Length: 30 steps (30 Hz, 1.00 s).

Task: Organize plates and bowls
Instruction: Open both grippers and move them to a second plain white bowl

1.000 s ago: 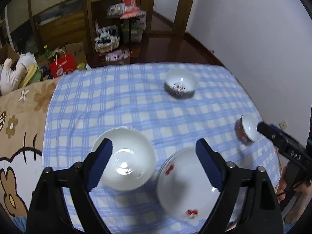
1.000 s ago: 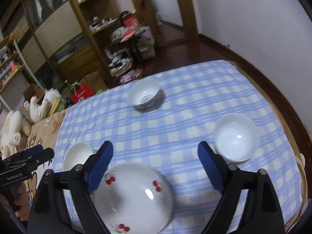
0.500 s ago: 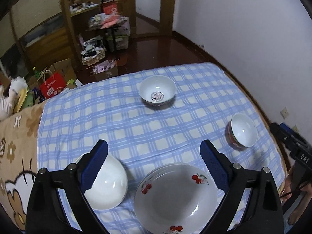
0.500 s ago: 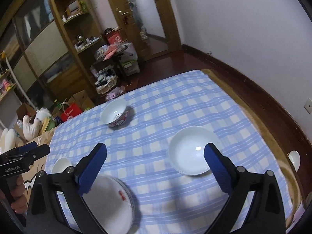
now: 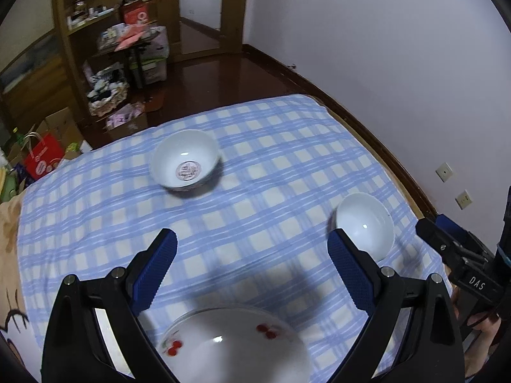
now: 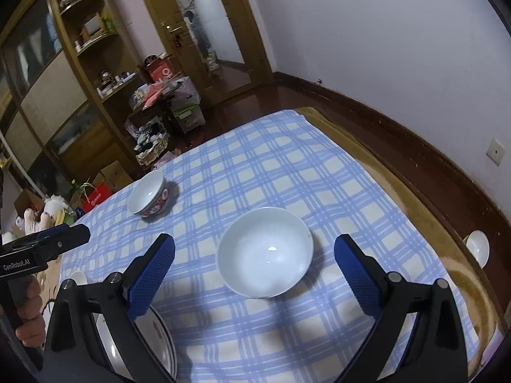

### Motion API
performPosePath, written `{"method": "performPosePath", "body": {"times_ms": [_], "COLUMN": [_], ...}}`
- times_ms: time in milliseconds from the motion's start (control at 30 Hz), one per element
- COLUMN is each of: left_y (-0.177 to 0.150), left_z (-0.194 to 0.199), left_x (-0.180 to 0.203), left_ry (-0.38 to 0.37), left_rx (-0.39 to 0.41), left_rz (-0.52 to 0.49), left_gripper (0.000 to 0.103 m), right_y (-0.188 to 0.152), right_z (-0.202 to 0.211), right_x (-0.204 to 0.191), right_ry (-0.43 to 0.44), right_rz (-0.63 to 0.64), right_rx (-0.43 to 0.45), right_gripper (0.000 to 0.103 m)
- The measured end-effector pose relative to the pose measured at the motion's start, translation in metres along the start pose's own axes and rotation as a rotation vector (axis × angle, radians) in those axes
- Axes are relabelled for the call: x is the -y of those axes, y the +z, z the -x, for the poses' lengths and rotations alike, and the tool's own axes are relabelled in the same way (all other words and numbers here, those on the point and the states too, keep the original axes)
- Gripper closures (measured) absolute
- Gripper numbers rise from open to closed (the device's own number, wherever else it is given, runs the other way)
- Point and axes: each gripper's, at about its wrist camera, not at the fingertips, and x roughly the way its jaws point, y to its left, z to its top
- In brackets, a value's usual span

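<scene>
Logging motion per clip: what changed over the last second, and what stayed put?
Both tools swung their aim; nothing was grasped or released. The left tool lifted off the near plain bowl, now out of its view, toward the patterned bowl. The right tool turned from the cherry plate to frame the white bowl. Both jaws stayed open, and the dishes kept their places on the checked cloth.

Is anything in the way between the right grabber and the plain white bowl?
No, nothing visible. The right gripper is open, and the white bowl sits on the checked cloth straight ahead between its fingers. The patterned bowl is off to the left.
</scene>
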Motion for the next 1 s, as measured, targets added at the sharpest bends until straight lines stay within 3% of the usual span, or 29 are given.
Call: {"method": "performPosePath", "body": {"times_ms": [367,500,733,833,1000], "left_y": [0.006,0.005,0.005,0.003,-0.002], "left_z": [-0.061,-0.078,-0.106,-0.117,-0.135], "left_x": [0.047,0.056,0.073,0.077,0.086], "left_ry": [-0.049,-0.101,-0.098,-0.112,-0.145], "left_rx": [-0.068,-0.076,-0.117,-0.146,-0.21], "left_rz": [-0.076,-0.076,-0.113,-0.101,-0.103], "left_gripper": [0.009,0.009,0.011,0.023,0.057], "right_y": [-0.002,-0.003,-0.009,-0.011,-0.014], "right_z": [-0.025,-0.034,-0.054,-0.061,-0.068], "right_x": [0.034,0.045,0.058,0.063,0.064], "right_ry": [-0.027,-0.022,0.005,0.022,0.06], "right_rz": [-0.03,-0.076,-0.093,-0.117,-0.13], "right_rx": [-0.048,-0.067,-0.136,-0.165,-0.197], "right_gripper": [0.001,0.005,0.03,0.046,0.064]}}
